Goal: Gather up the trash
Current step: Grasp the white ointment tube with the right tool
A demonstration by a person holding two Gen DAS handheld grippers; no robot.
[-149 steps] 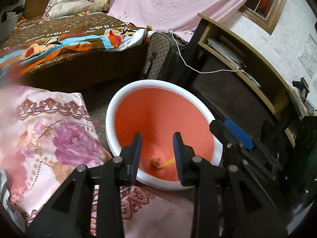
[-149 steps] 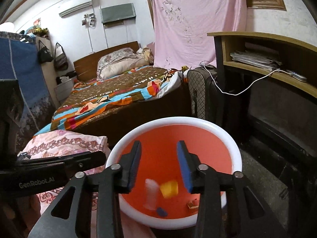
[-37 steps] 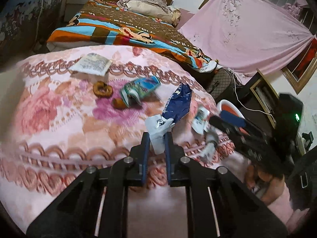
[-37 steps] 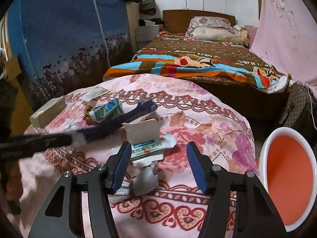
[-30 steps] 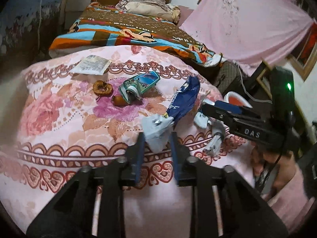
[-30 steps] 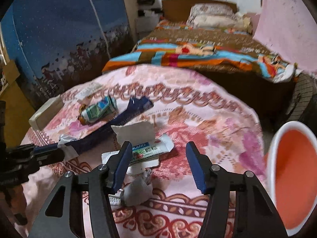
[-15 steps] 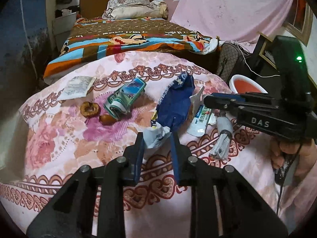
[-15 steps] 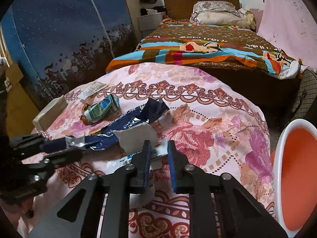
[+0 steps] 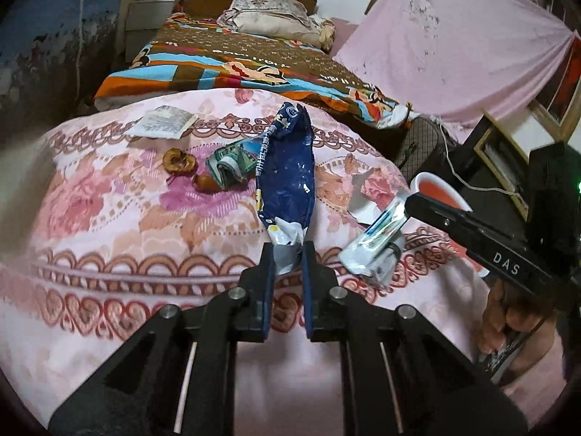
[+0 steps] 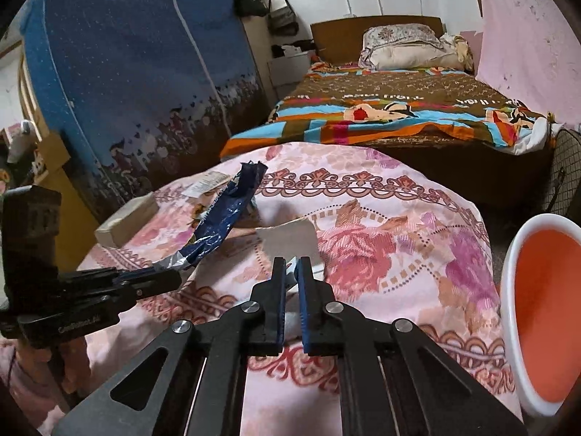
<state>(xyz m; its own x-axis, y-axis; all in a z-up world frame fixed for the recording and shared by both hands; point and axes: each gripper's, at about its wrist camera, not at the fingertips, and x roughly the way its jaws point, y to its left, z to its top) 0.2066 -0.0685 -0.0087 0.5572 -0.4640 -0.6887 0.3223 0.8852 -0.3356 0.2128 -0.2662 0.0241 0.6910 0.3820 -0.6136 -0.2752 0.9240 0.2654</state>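
My left gripper (image 9: pixel 288 250) has its jaws closing on the silver end of a dark blue snack wrapper (image 9: pixel 287 174), and the pads pinch it. The wrapper stands up off the pink floral quilt (image 9: pixel 109 218). My right gripper (image 10: pixel 289 263) is shut on a white and blue tube (image 10: pixel 289 272). In the left wrist view that tube (image 9: pixel 381 236) hangs from the right gripper (image 9: pixel 408 203) just above the quilt. In the right wrist view the left gripper (image 10: pixel 178 276) holds the blue wrapper (image 10: pixel 225 218) at the left. An orange basin (image 10: pixel 515 254) with a white rim stands to the right of the quilt.
On the quilt lie a crumpled green carton (image 9: pixel 232 160), brown fruit scraps (image 9: pixel 179 161), a paper slip (image 9: pixel 165 125), a white card (image 10: pixel 290 238) and a beige box (image 10: pixel 127 223). A bed (image 10: pixel 399 109) with a striped blanket stands behind. A person's hand (image 9: pixel 508 319) grips the right handle.
Both grippers came from over the basin to the quilt. In the last second the right jaws shut on the tube and raised it. The left gripper kept hold of the blue wrapper.
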